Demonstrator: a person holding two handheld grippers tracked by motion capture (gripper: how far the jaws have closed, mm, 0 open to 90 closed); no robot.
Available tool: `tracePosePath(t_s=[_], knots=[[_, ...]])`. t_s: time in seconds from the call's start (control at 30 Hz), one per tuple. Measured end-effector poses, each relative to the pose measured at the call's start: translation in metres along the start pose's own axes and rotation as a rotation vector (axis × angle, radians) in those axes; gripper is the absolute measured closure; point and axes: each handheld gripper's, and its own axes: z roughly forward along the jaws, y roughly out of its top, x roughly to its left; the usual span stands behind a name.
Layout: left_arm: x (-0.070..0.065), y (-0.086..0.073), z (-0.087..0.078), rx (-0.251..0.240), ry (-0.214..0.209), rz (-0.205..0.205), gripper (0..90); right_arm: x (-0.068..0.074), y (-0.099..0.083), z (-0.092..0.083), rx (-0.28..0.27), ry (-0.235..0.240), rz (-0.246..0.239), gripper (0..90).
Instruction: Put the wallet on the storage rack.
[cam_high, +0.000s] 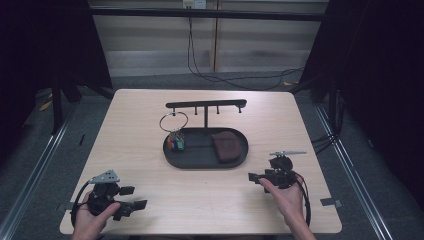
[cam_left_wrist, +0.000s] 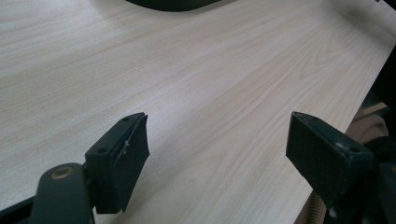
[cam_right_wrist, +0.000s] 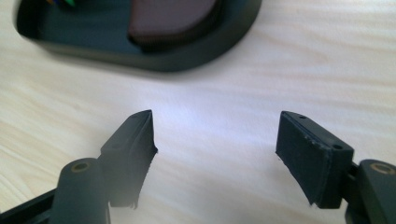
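A tray (cam_high: 200, 161) sits at the middle of the surface (cam_high: 140, 115), with a stand (cam_high: 206, 106) rising from its far side and a crossbar on top. Inside the tray, a bunch of keys (cam_high: 175, 141) lies at the left under a ring (cam_high: 173, 121) that hangs from the bar, and a pouch (cam_high: 227, 145) lies at the right. The left gripper (cam_high: 131, 197) is near the front left corner, the right gripper (cam_high: 256, 177) in front of the tray's right end, with a pen (cam_high: 287, 152) just behind it.

Pale wooden table (cam_high: 150, 200) on grey floor (cam_high: 40, 165); beyond, seemingly a light panelled wall (cam_high: 150, 45).
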Motion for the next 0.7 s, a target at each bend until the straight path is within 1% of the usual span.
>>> tracePosePath(t_s=[0.03, 0.1, 0.13, 0.17, 0.23, 0.3, 0.33, 0.4, 0.43, 0.5, 0.53, 0.6, 0.63, 0.7], knots=[[0.000, 0.000, 0.000, 0.002, -0.001, 0.000, 21.0, 0.000, 0.000, 0.000, 0.000, 0.000, 0.000, 28.0], [0.000, 0.000, 0.000, -0.004, -0.001, -0.002, 21.0, 0.002, -0.006, -0.003, 0.005, -0.002, -0.002, 28.0], [0.000, 0.000, 0.000, -0.004, -0.004, -0.005, 21.0, 0.004, -0.011, -0.007, -0.001, -0.004, -0.014, 27.9], [0.001, 0.000, -0.001, -0.006, -0.003, -0.001, 21.0, 0.004, -0.011, -0.007, -0.001, -0.004, -0.014, 27.9], [0.001, 0.000, 0.000, -0.010, -0.006, -0.008, 21.0, 0.004, -0.018, -0.013, -0.017, -0.007, -0.023, 27.9], [0.002, 0.000, 0.000, -0.001, -0.012, -0.006, 21.0, 0.005, -0.024, -0.016, -0.026, -0.045, -0.042, 27.3], [0.001, 0.000, 0.001, -0.005, -0.010, -0.014, 21.0, 0.005, -0.028, -0.018, -0.034, -0.060, -0.050, 27.4], [0.001, 0.000, 0.001, 0.000, -0.016, -0.010, 21.0, 0.003, -0.034, -0.020, -0.055, -0.057, -0.041, 27.4], [0.000, 0.000, 0.001, -0.002, -0.017, -0.013, 21.0, 0.001, -0.038, -0.021, -0.049, -0.055, -0.036, 27.4], [0.000, 0.000, 0.001, -0.004, -0.013, -0.014, 21.0, 0.000, -0.040, -0.022, -0.051, -0.060, -0.038, 27.4], [0.001, 0.000, 0.001, -0.002, -0.018, -0.010, 21.0, -0.002, -0.045, -0.022, -0.060, -0.054, -0.025, 27.4], [0.000, 0.000, 0.000, -0.009, -0.017, -0.014, 21.0, -0.002, -0.048, -0.021, -0.055, -0.057, -0.024, 27.4], [0.001, 0.001, 0.000, -0.009, -0.014, -0.009, 21.0, -0.002, -0.050, -0.019, -0.046, -0.057, -0.031, 27.3], [0.001, 0.000, 0.000, -0.009, -0.014, -0.012, 21.0, -0.002, -0.051, -0.016, -0.040, -0.058, -0.039, 26.5]])
